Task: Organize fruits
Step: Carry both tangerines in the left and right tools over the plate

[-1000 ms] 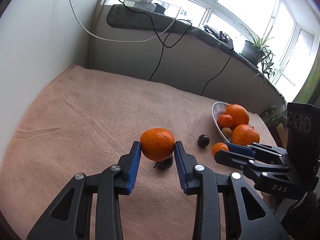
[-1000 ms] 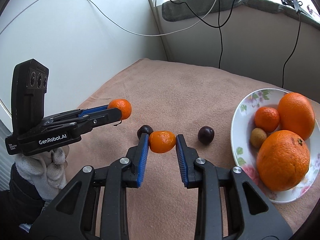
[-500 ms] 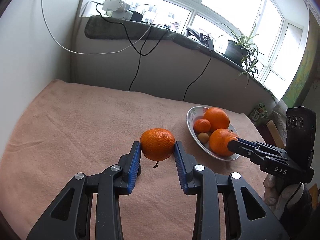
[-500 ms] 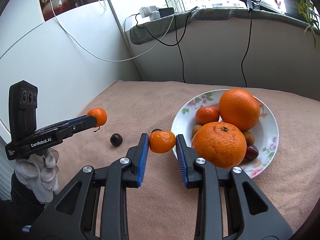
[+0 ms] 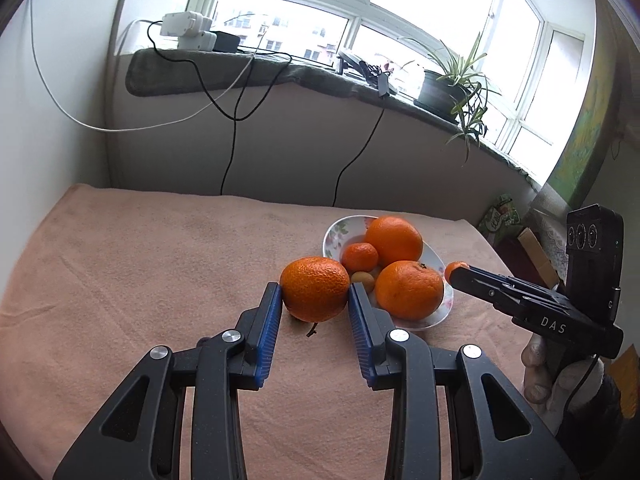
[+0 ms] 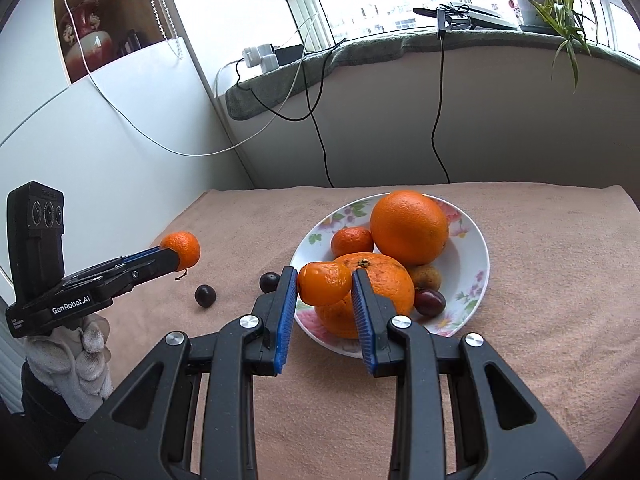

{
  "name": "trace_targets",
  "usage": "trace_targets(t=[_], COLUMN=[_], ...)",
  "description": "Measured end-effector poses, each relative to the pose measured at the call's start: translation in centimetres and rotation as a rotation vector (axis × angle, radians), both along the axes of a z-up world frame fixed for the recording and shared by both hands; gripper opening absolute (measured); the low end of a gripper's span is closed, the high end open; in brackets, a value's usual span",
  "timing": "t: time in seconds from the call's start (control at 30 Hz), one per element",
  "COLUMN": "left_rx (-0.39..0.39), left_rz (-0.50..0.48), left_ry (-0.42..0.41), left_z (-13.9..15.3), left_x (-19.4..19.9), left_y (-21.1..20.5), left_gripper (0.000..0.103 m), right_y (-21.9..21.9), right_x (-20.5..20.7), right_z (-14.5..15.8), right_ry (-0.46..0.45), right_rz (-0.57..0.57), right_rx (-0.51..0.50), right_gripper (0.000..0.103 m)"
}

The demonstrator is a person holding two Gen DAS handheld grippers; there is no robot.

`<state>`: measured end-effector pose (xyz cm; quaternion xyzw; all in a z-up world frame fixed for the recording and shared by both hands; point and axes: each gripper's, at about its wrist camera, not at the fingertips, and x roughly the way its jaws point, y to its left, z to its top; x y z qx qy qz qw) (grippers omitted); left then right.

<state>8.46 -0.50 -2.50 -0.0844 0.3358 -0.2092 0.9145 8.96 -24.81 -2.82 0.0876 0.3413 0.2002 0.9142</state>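
Mandarin [image 5: 315, 289] clamped in left gripper [image 5: 315, 307] marked "GenRobot.AI", above pink cloth [image 5: 140, 272]. Smaller tangerine [image 6: 325, 283] pinched by right gripper [image 6: 325, 305] marked "DAS", over floral plate [image 6: 472, 264] of oranges.

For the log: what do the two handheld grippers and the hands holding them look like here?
Both are black plastic with triangular cut-outs, silver pivot screws and ribbed blue pads lining the jaws. The left gripper reads "GenRobot.AI" under an upright three-lens block. The right gripper reads "DAS", has the same block, plus a thin black cable. Both hands wear pale knit gloves; the right glove leaves fingertips bare.
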Motion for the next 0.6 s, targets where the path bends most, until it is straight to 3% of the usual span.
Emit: trace_targets(t=[0.6], left_rx=[0.062], left_rz=[-0.078], left_ry=[-0.013], left_z=[-0.1], left_x=[0.9], left_y=[-4.4], left_gripper=[0.032], right_y=[-4.4], right_x=[0.6], right_z=[0.1], right_ry=[-0.01], right_rz=[-0.108], right_rx=[-0.008], right_gripper=[0.029])
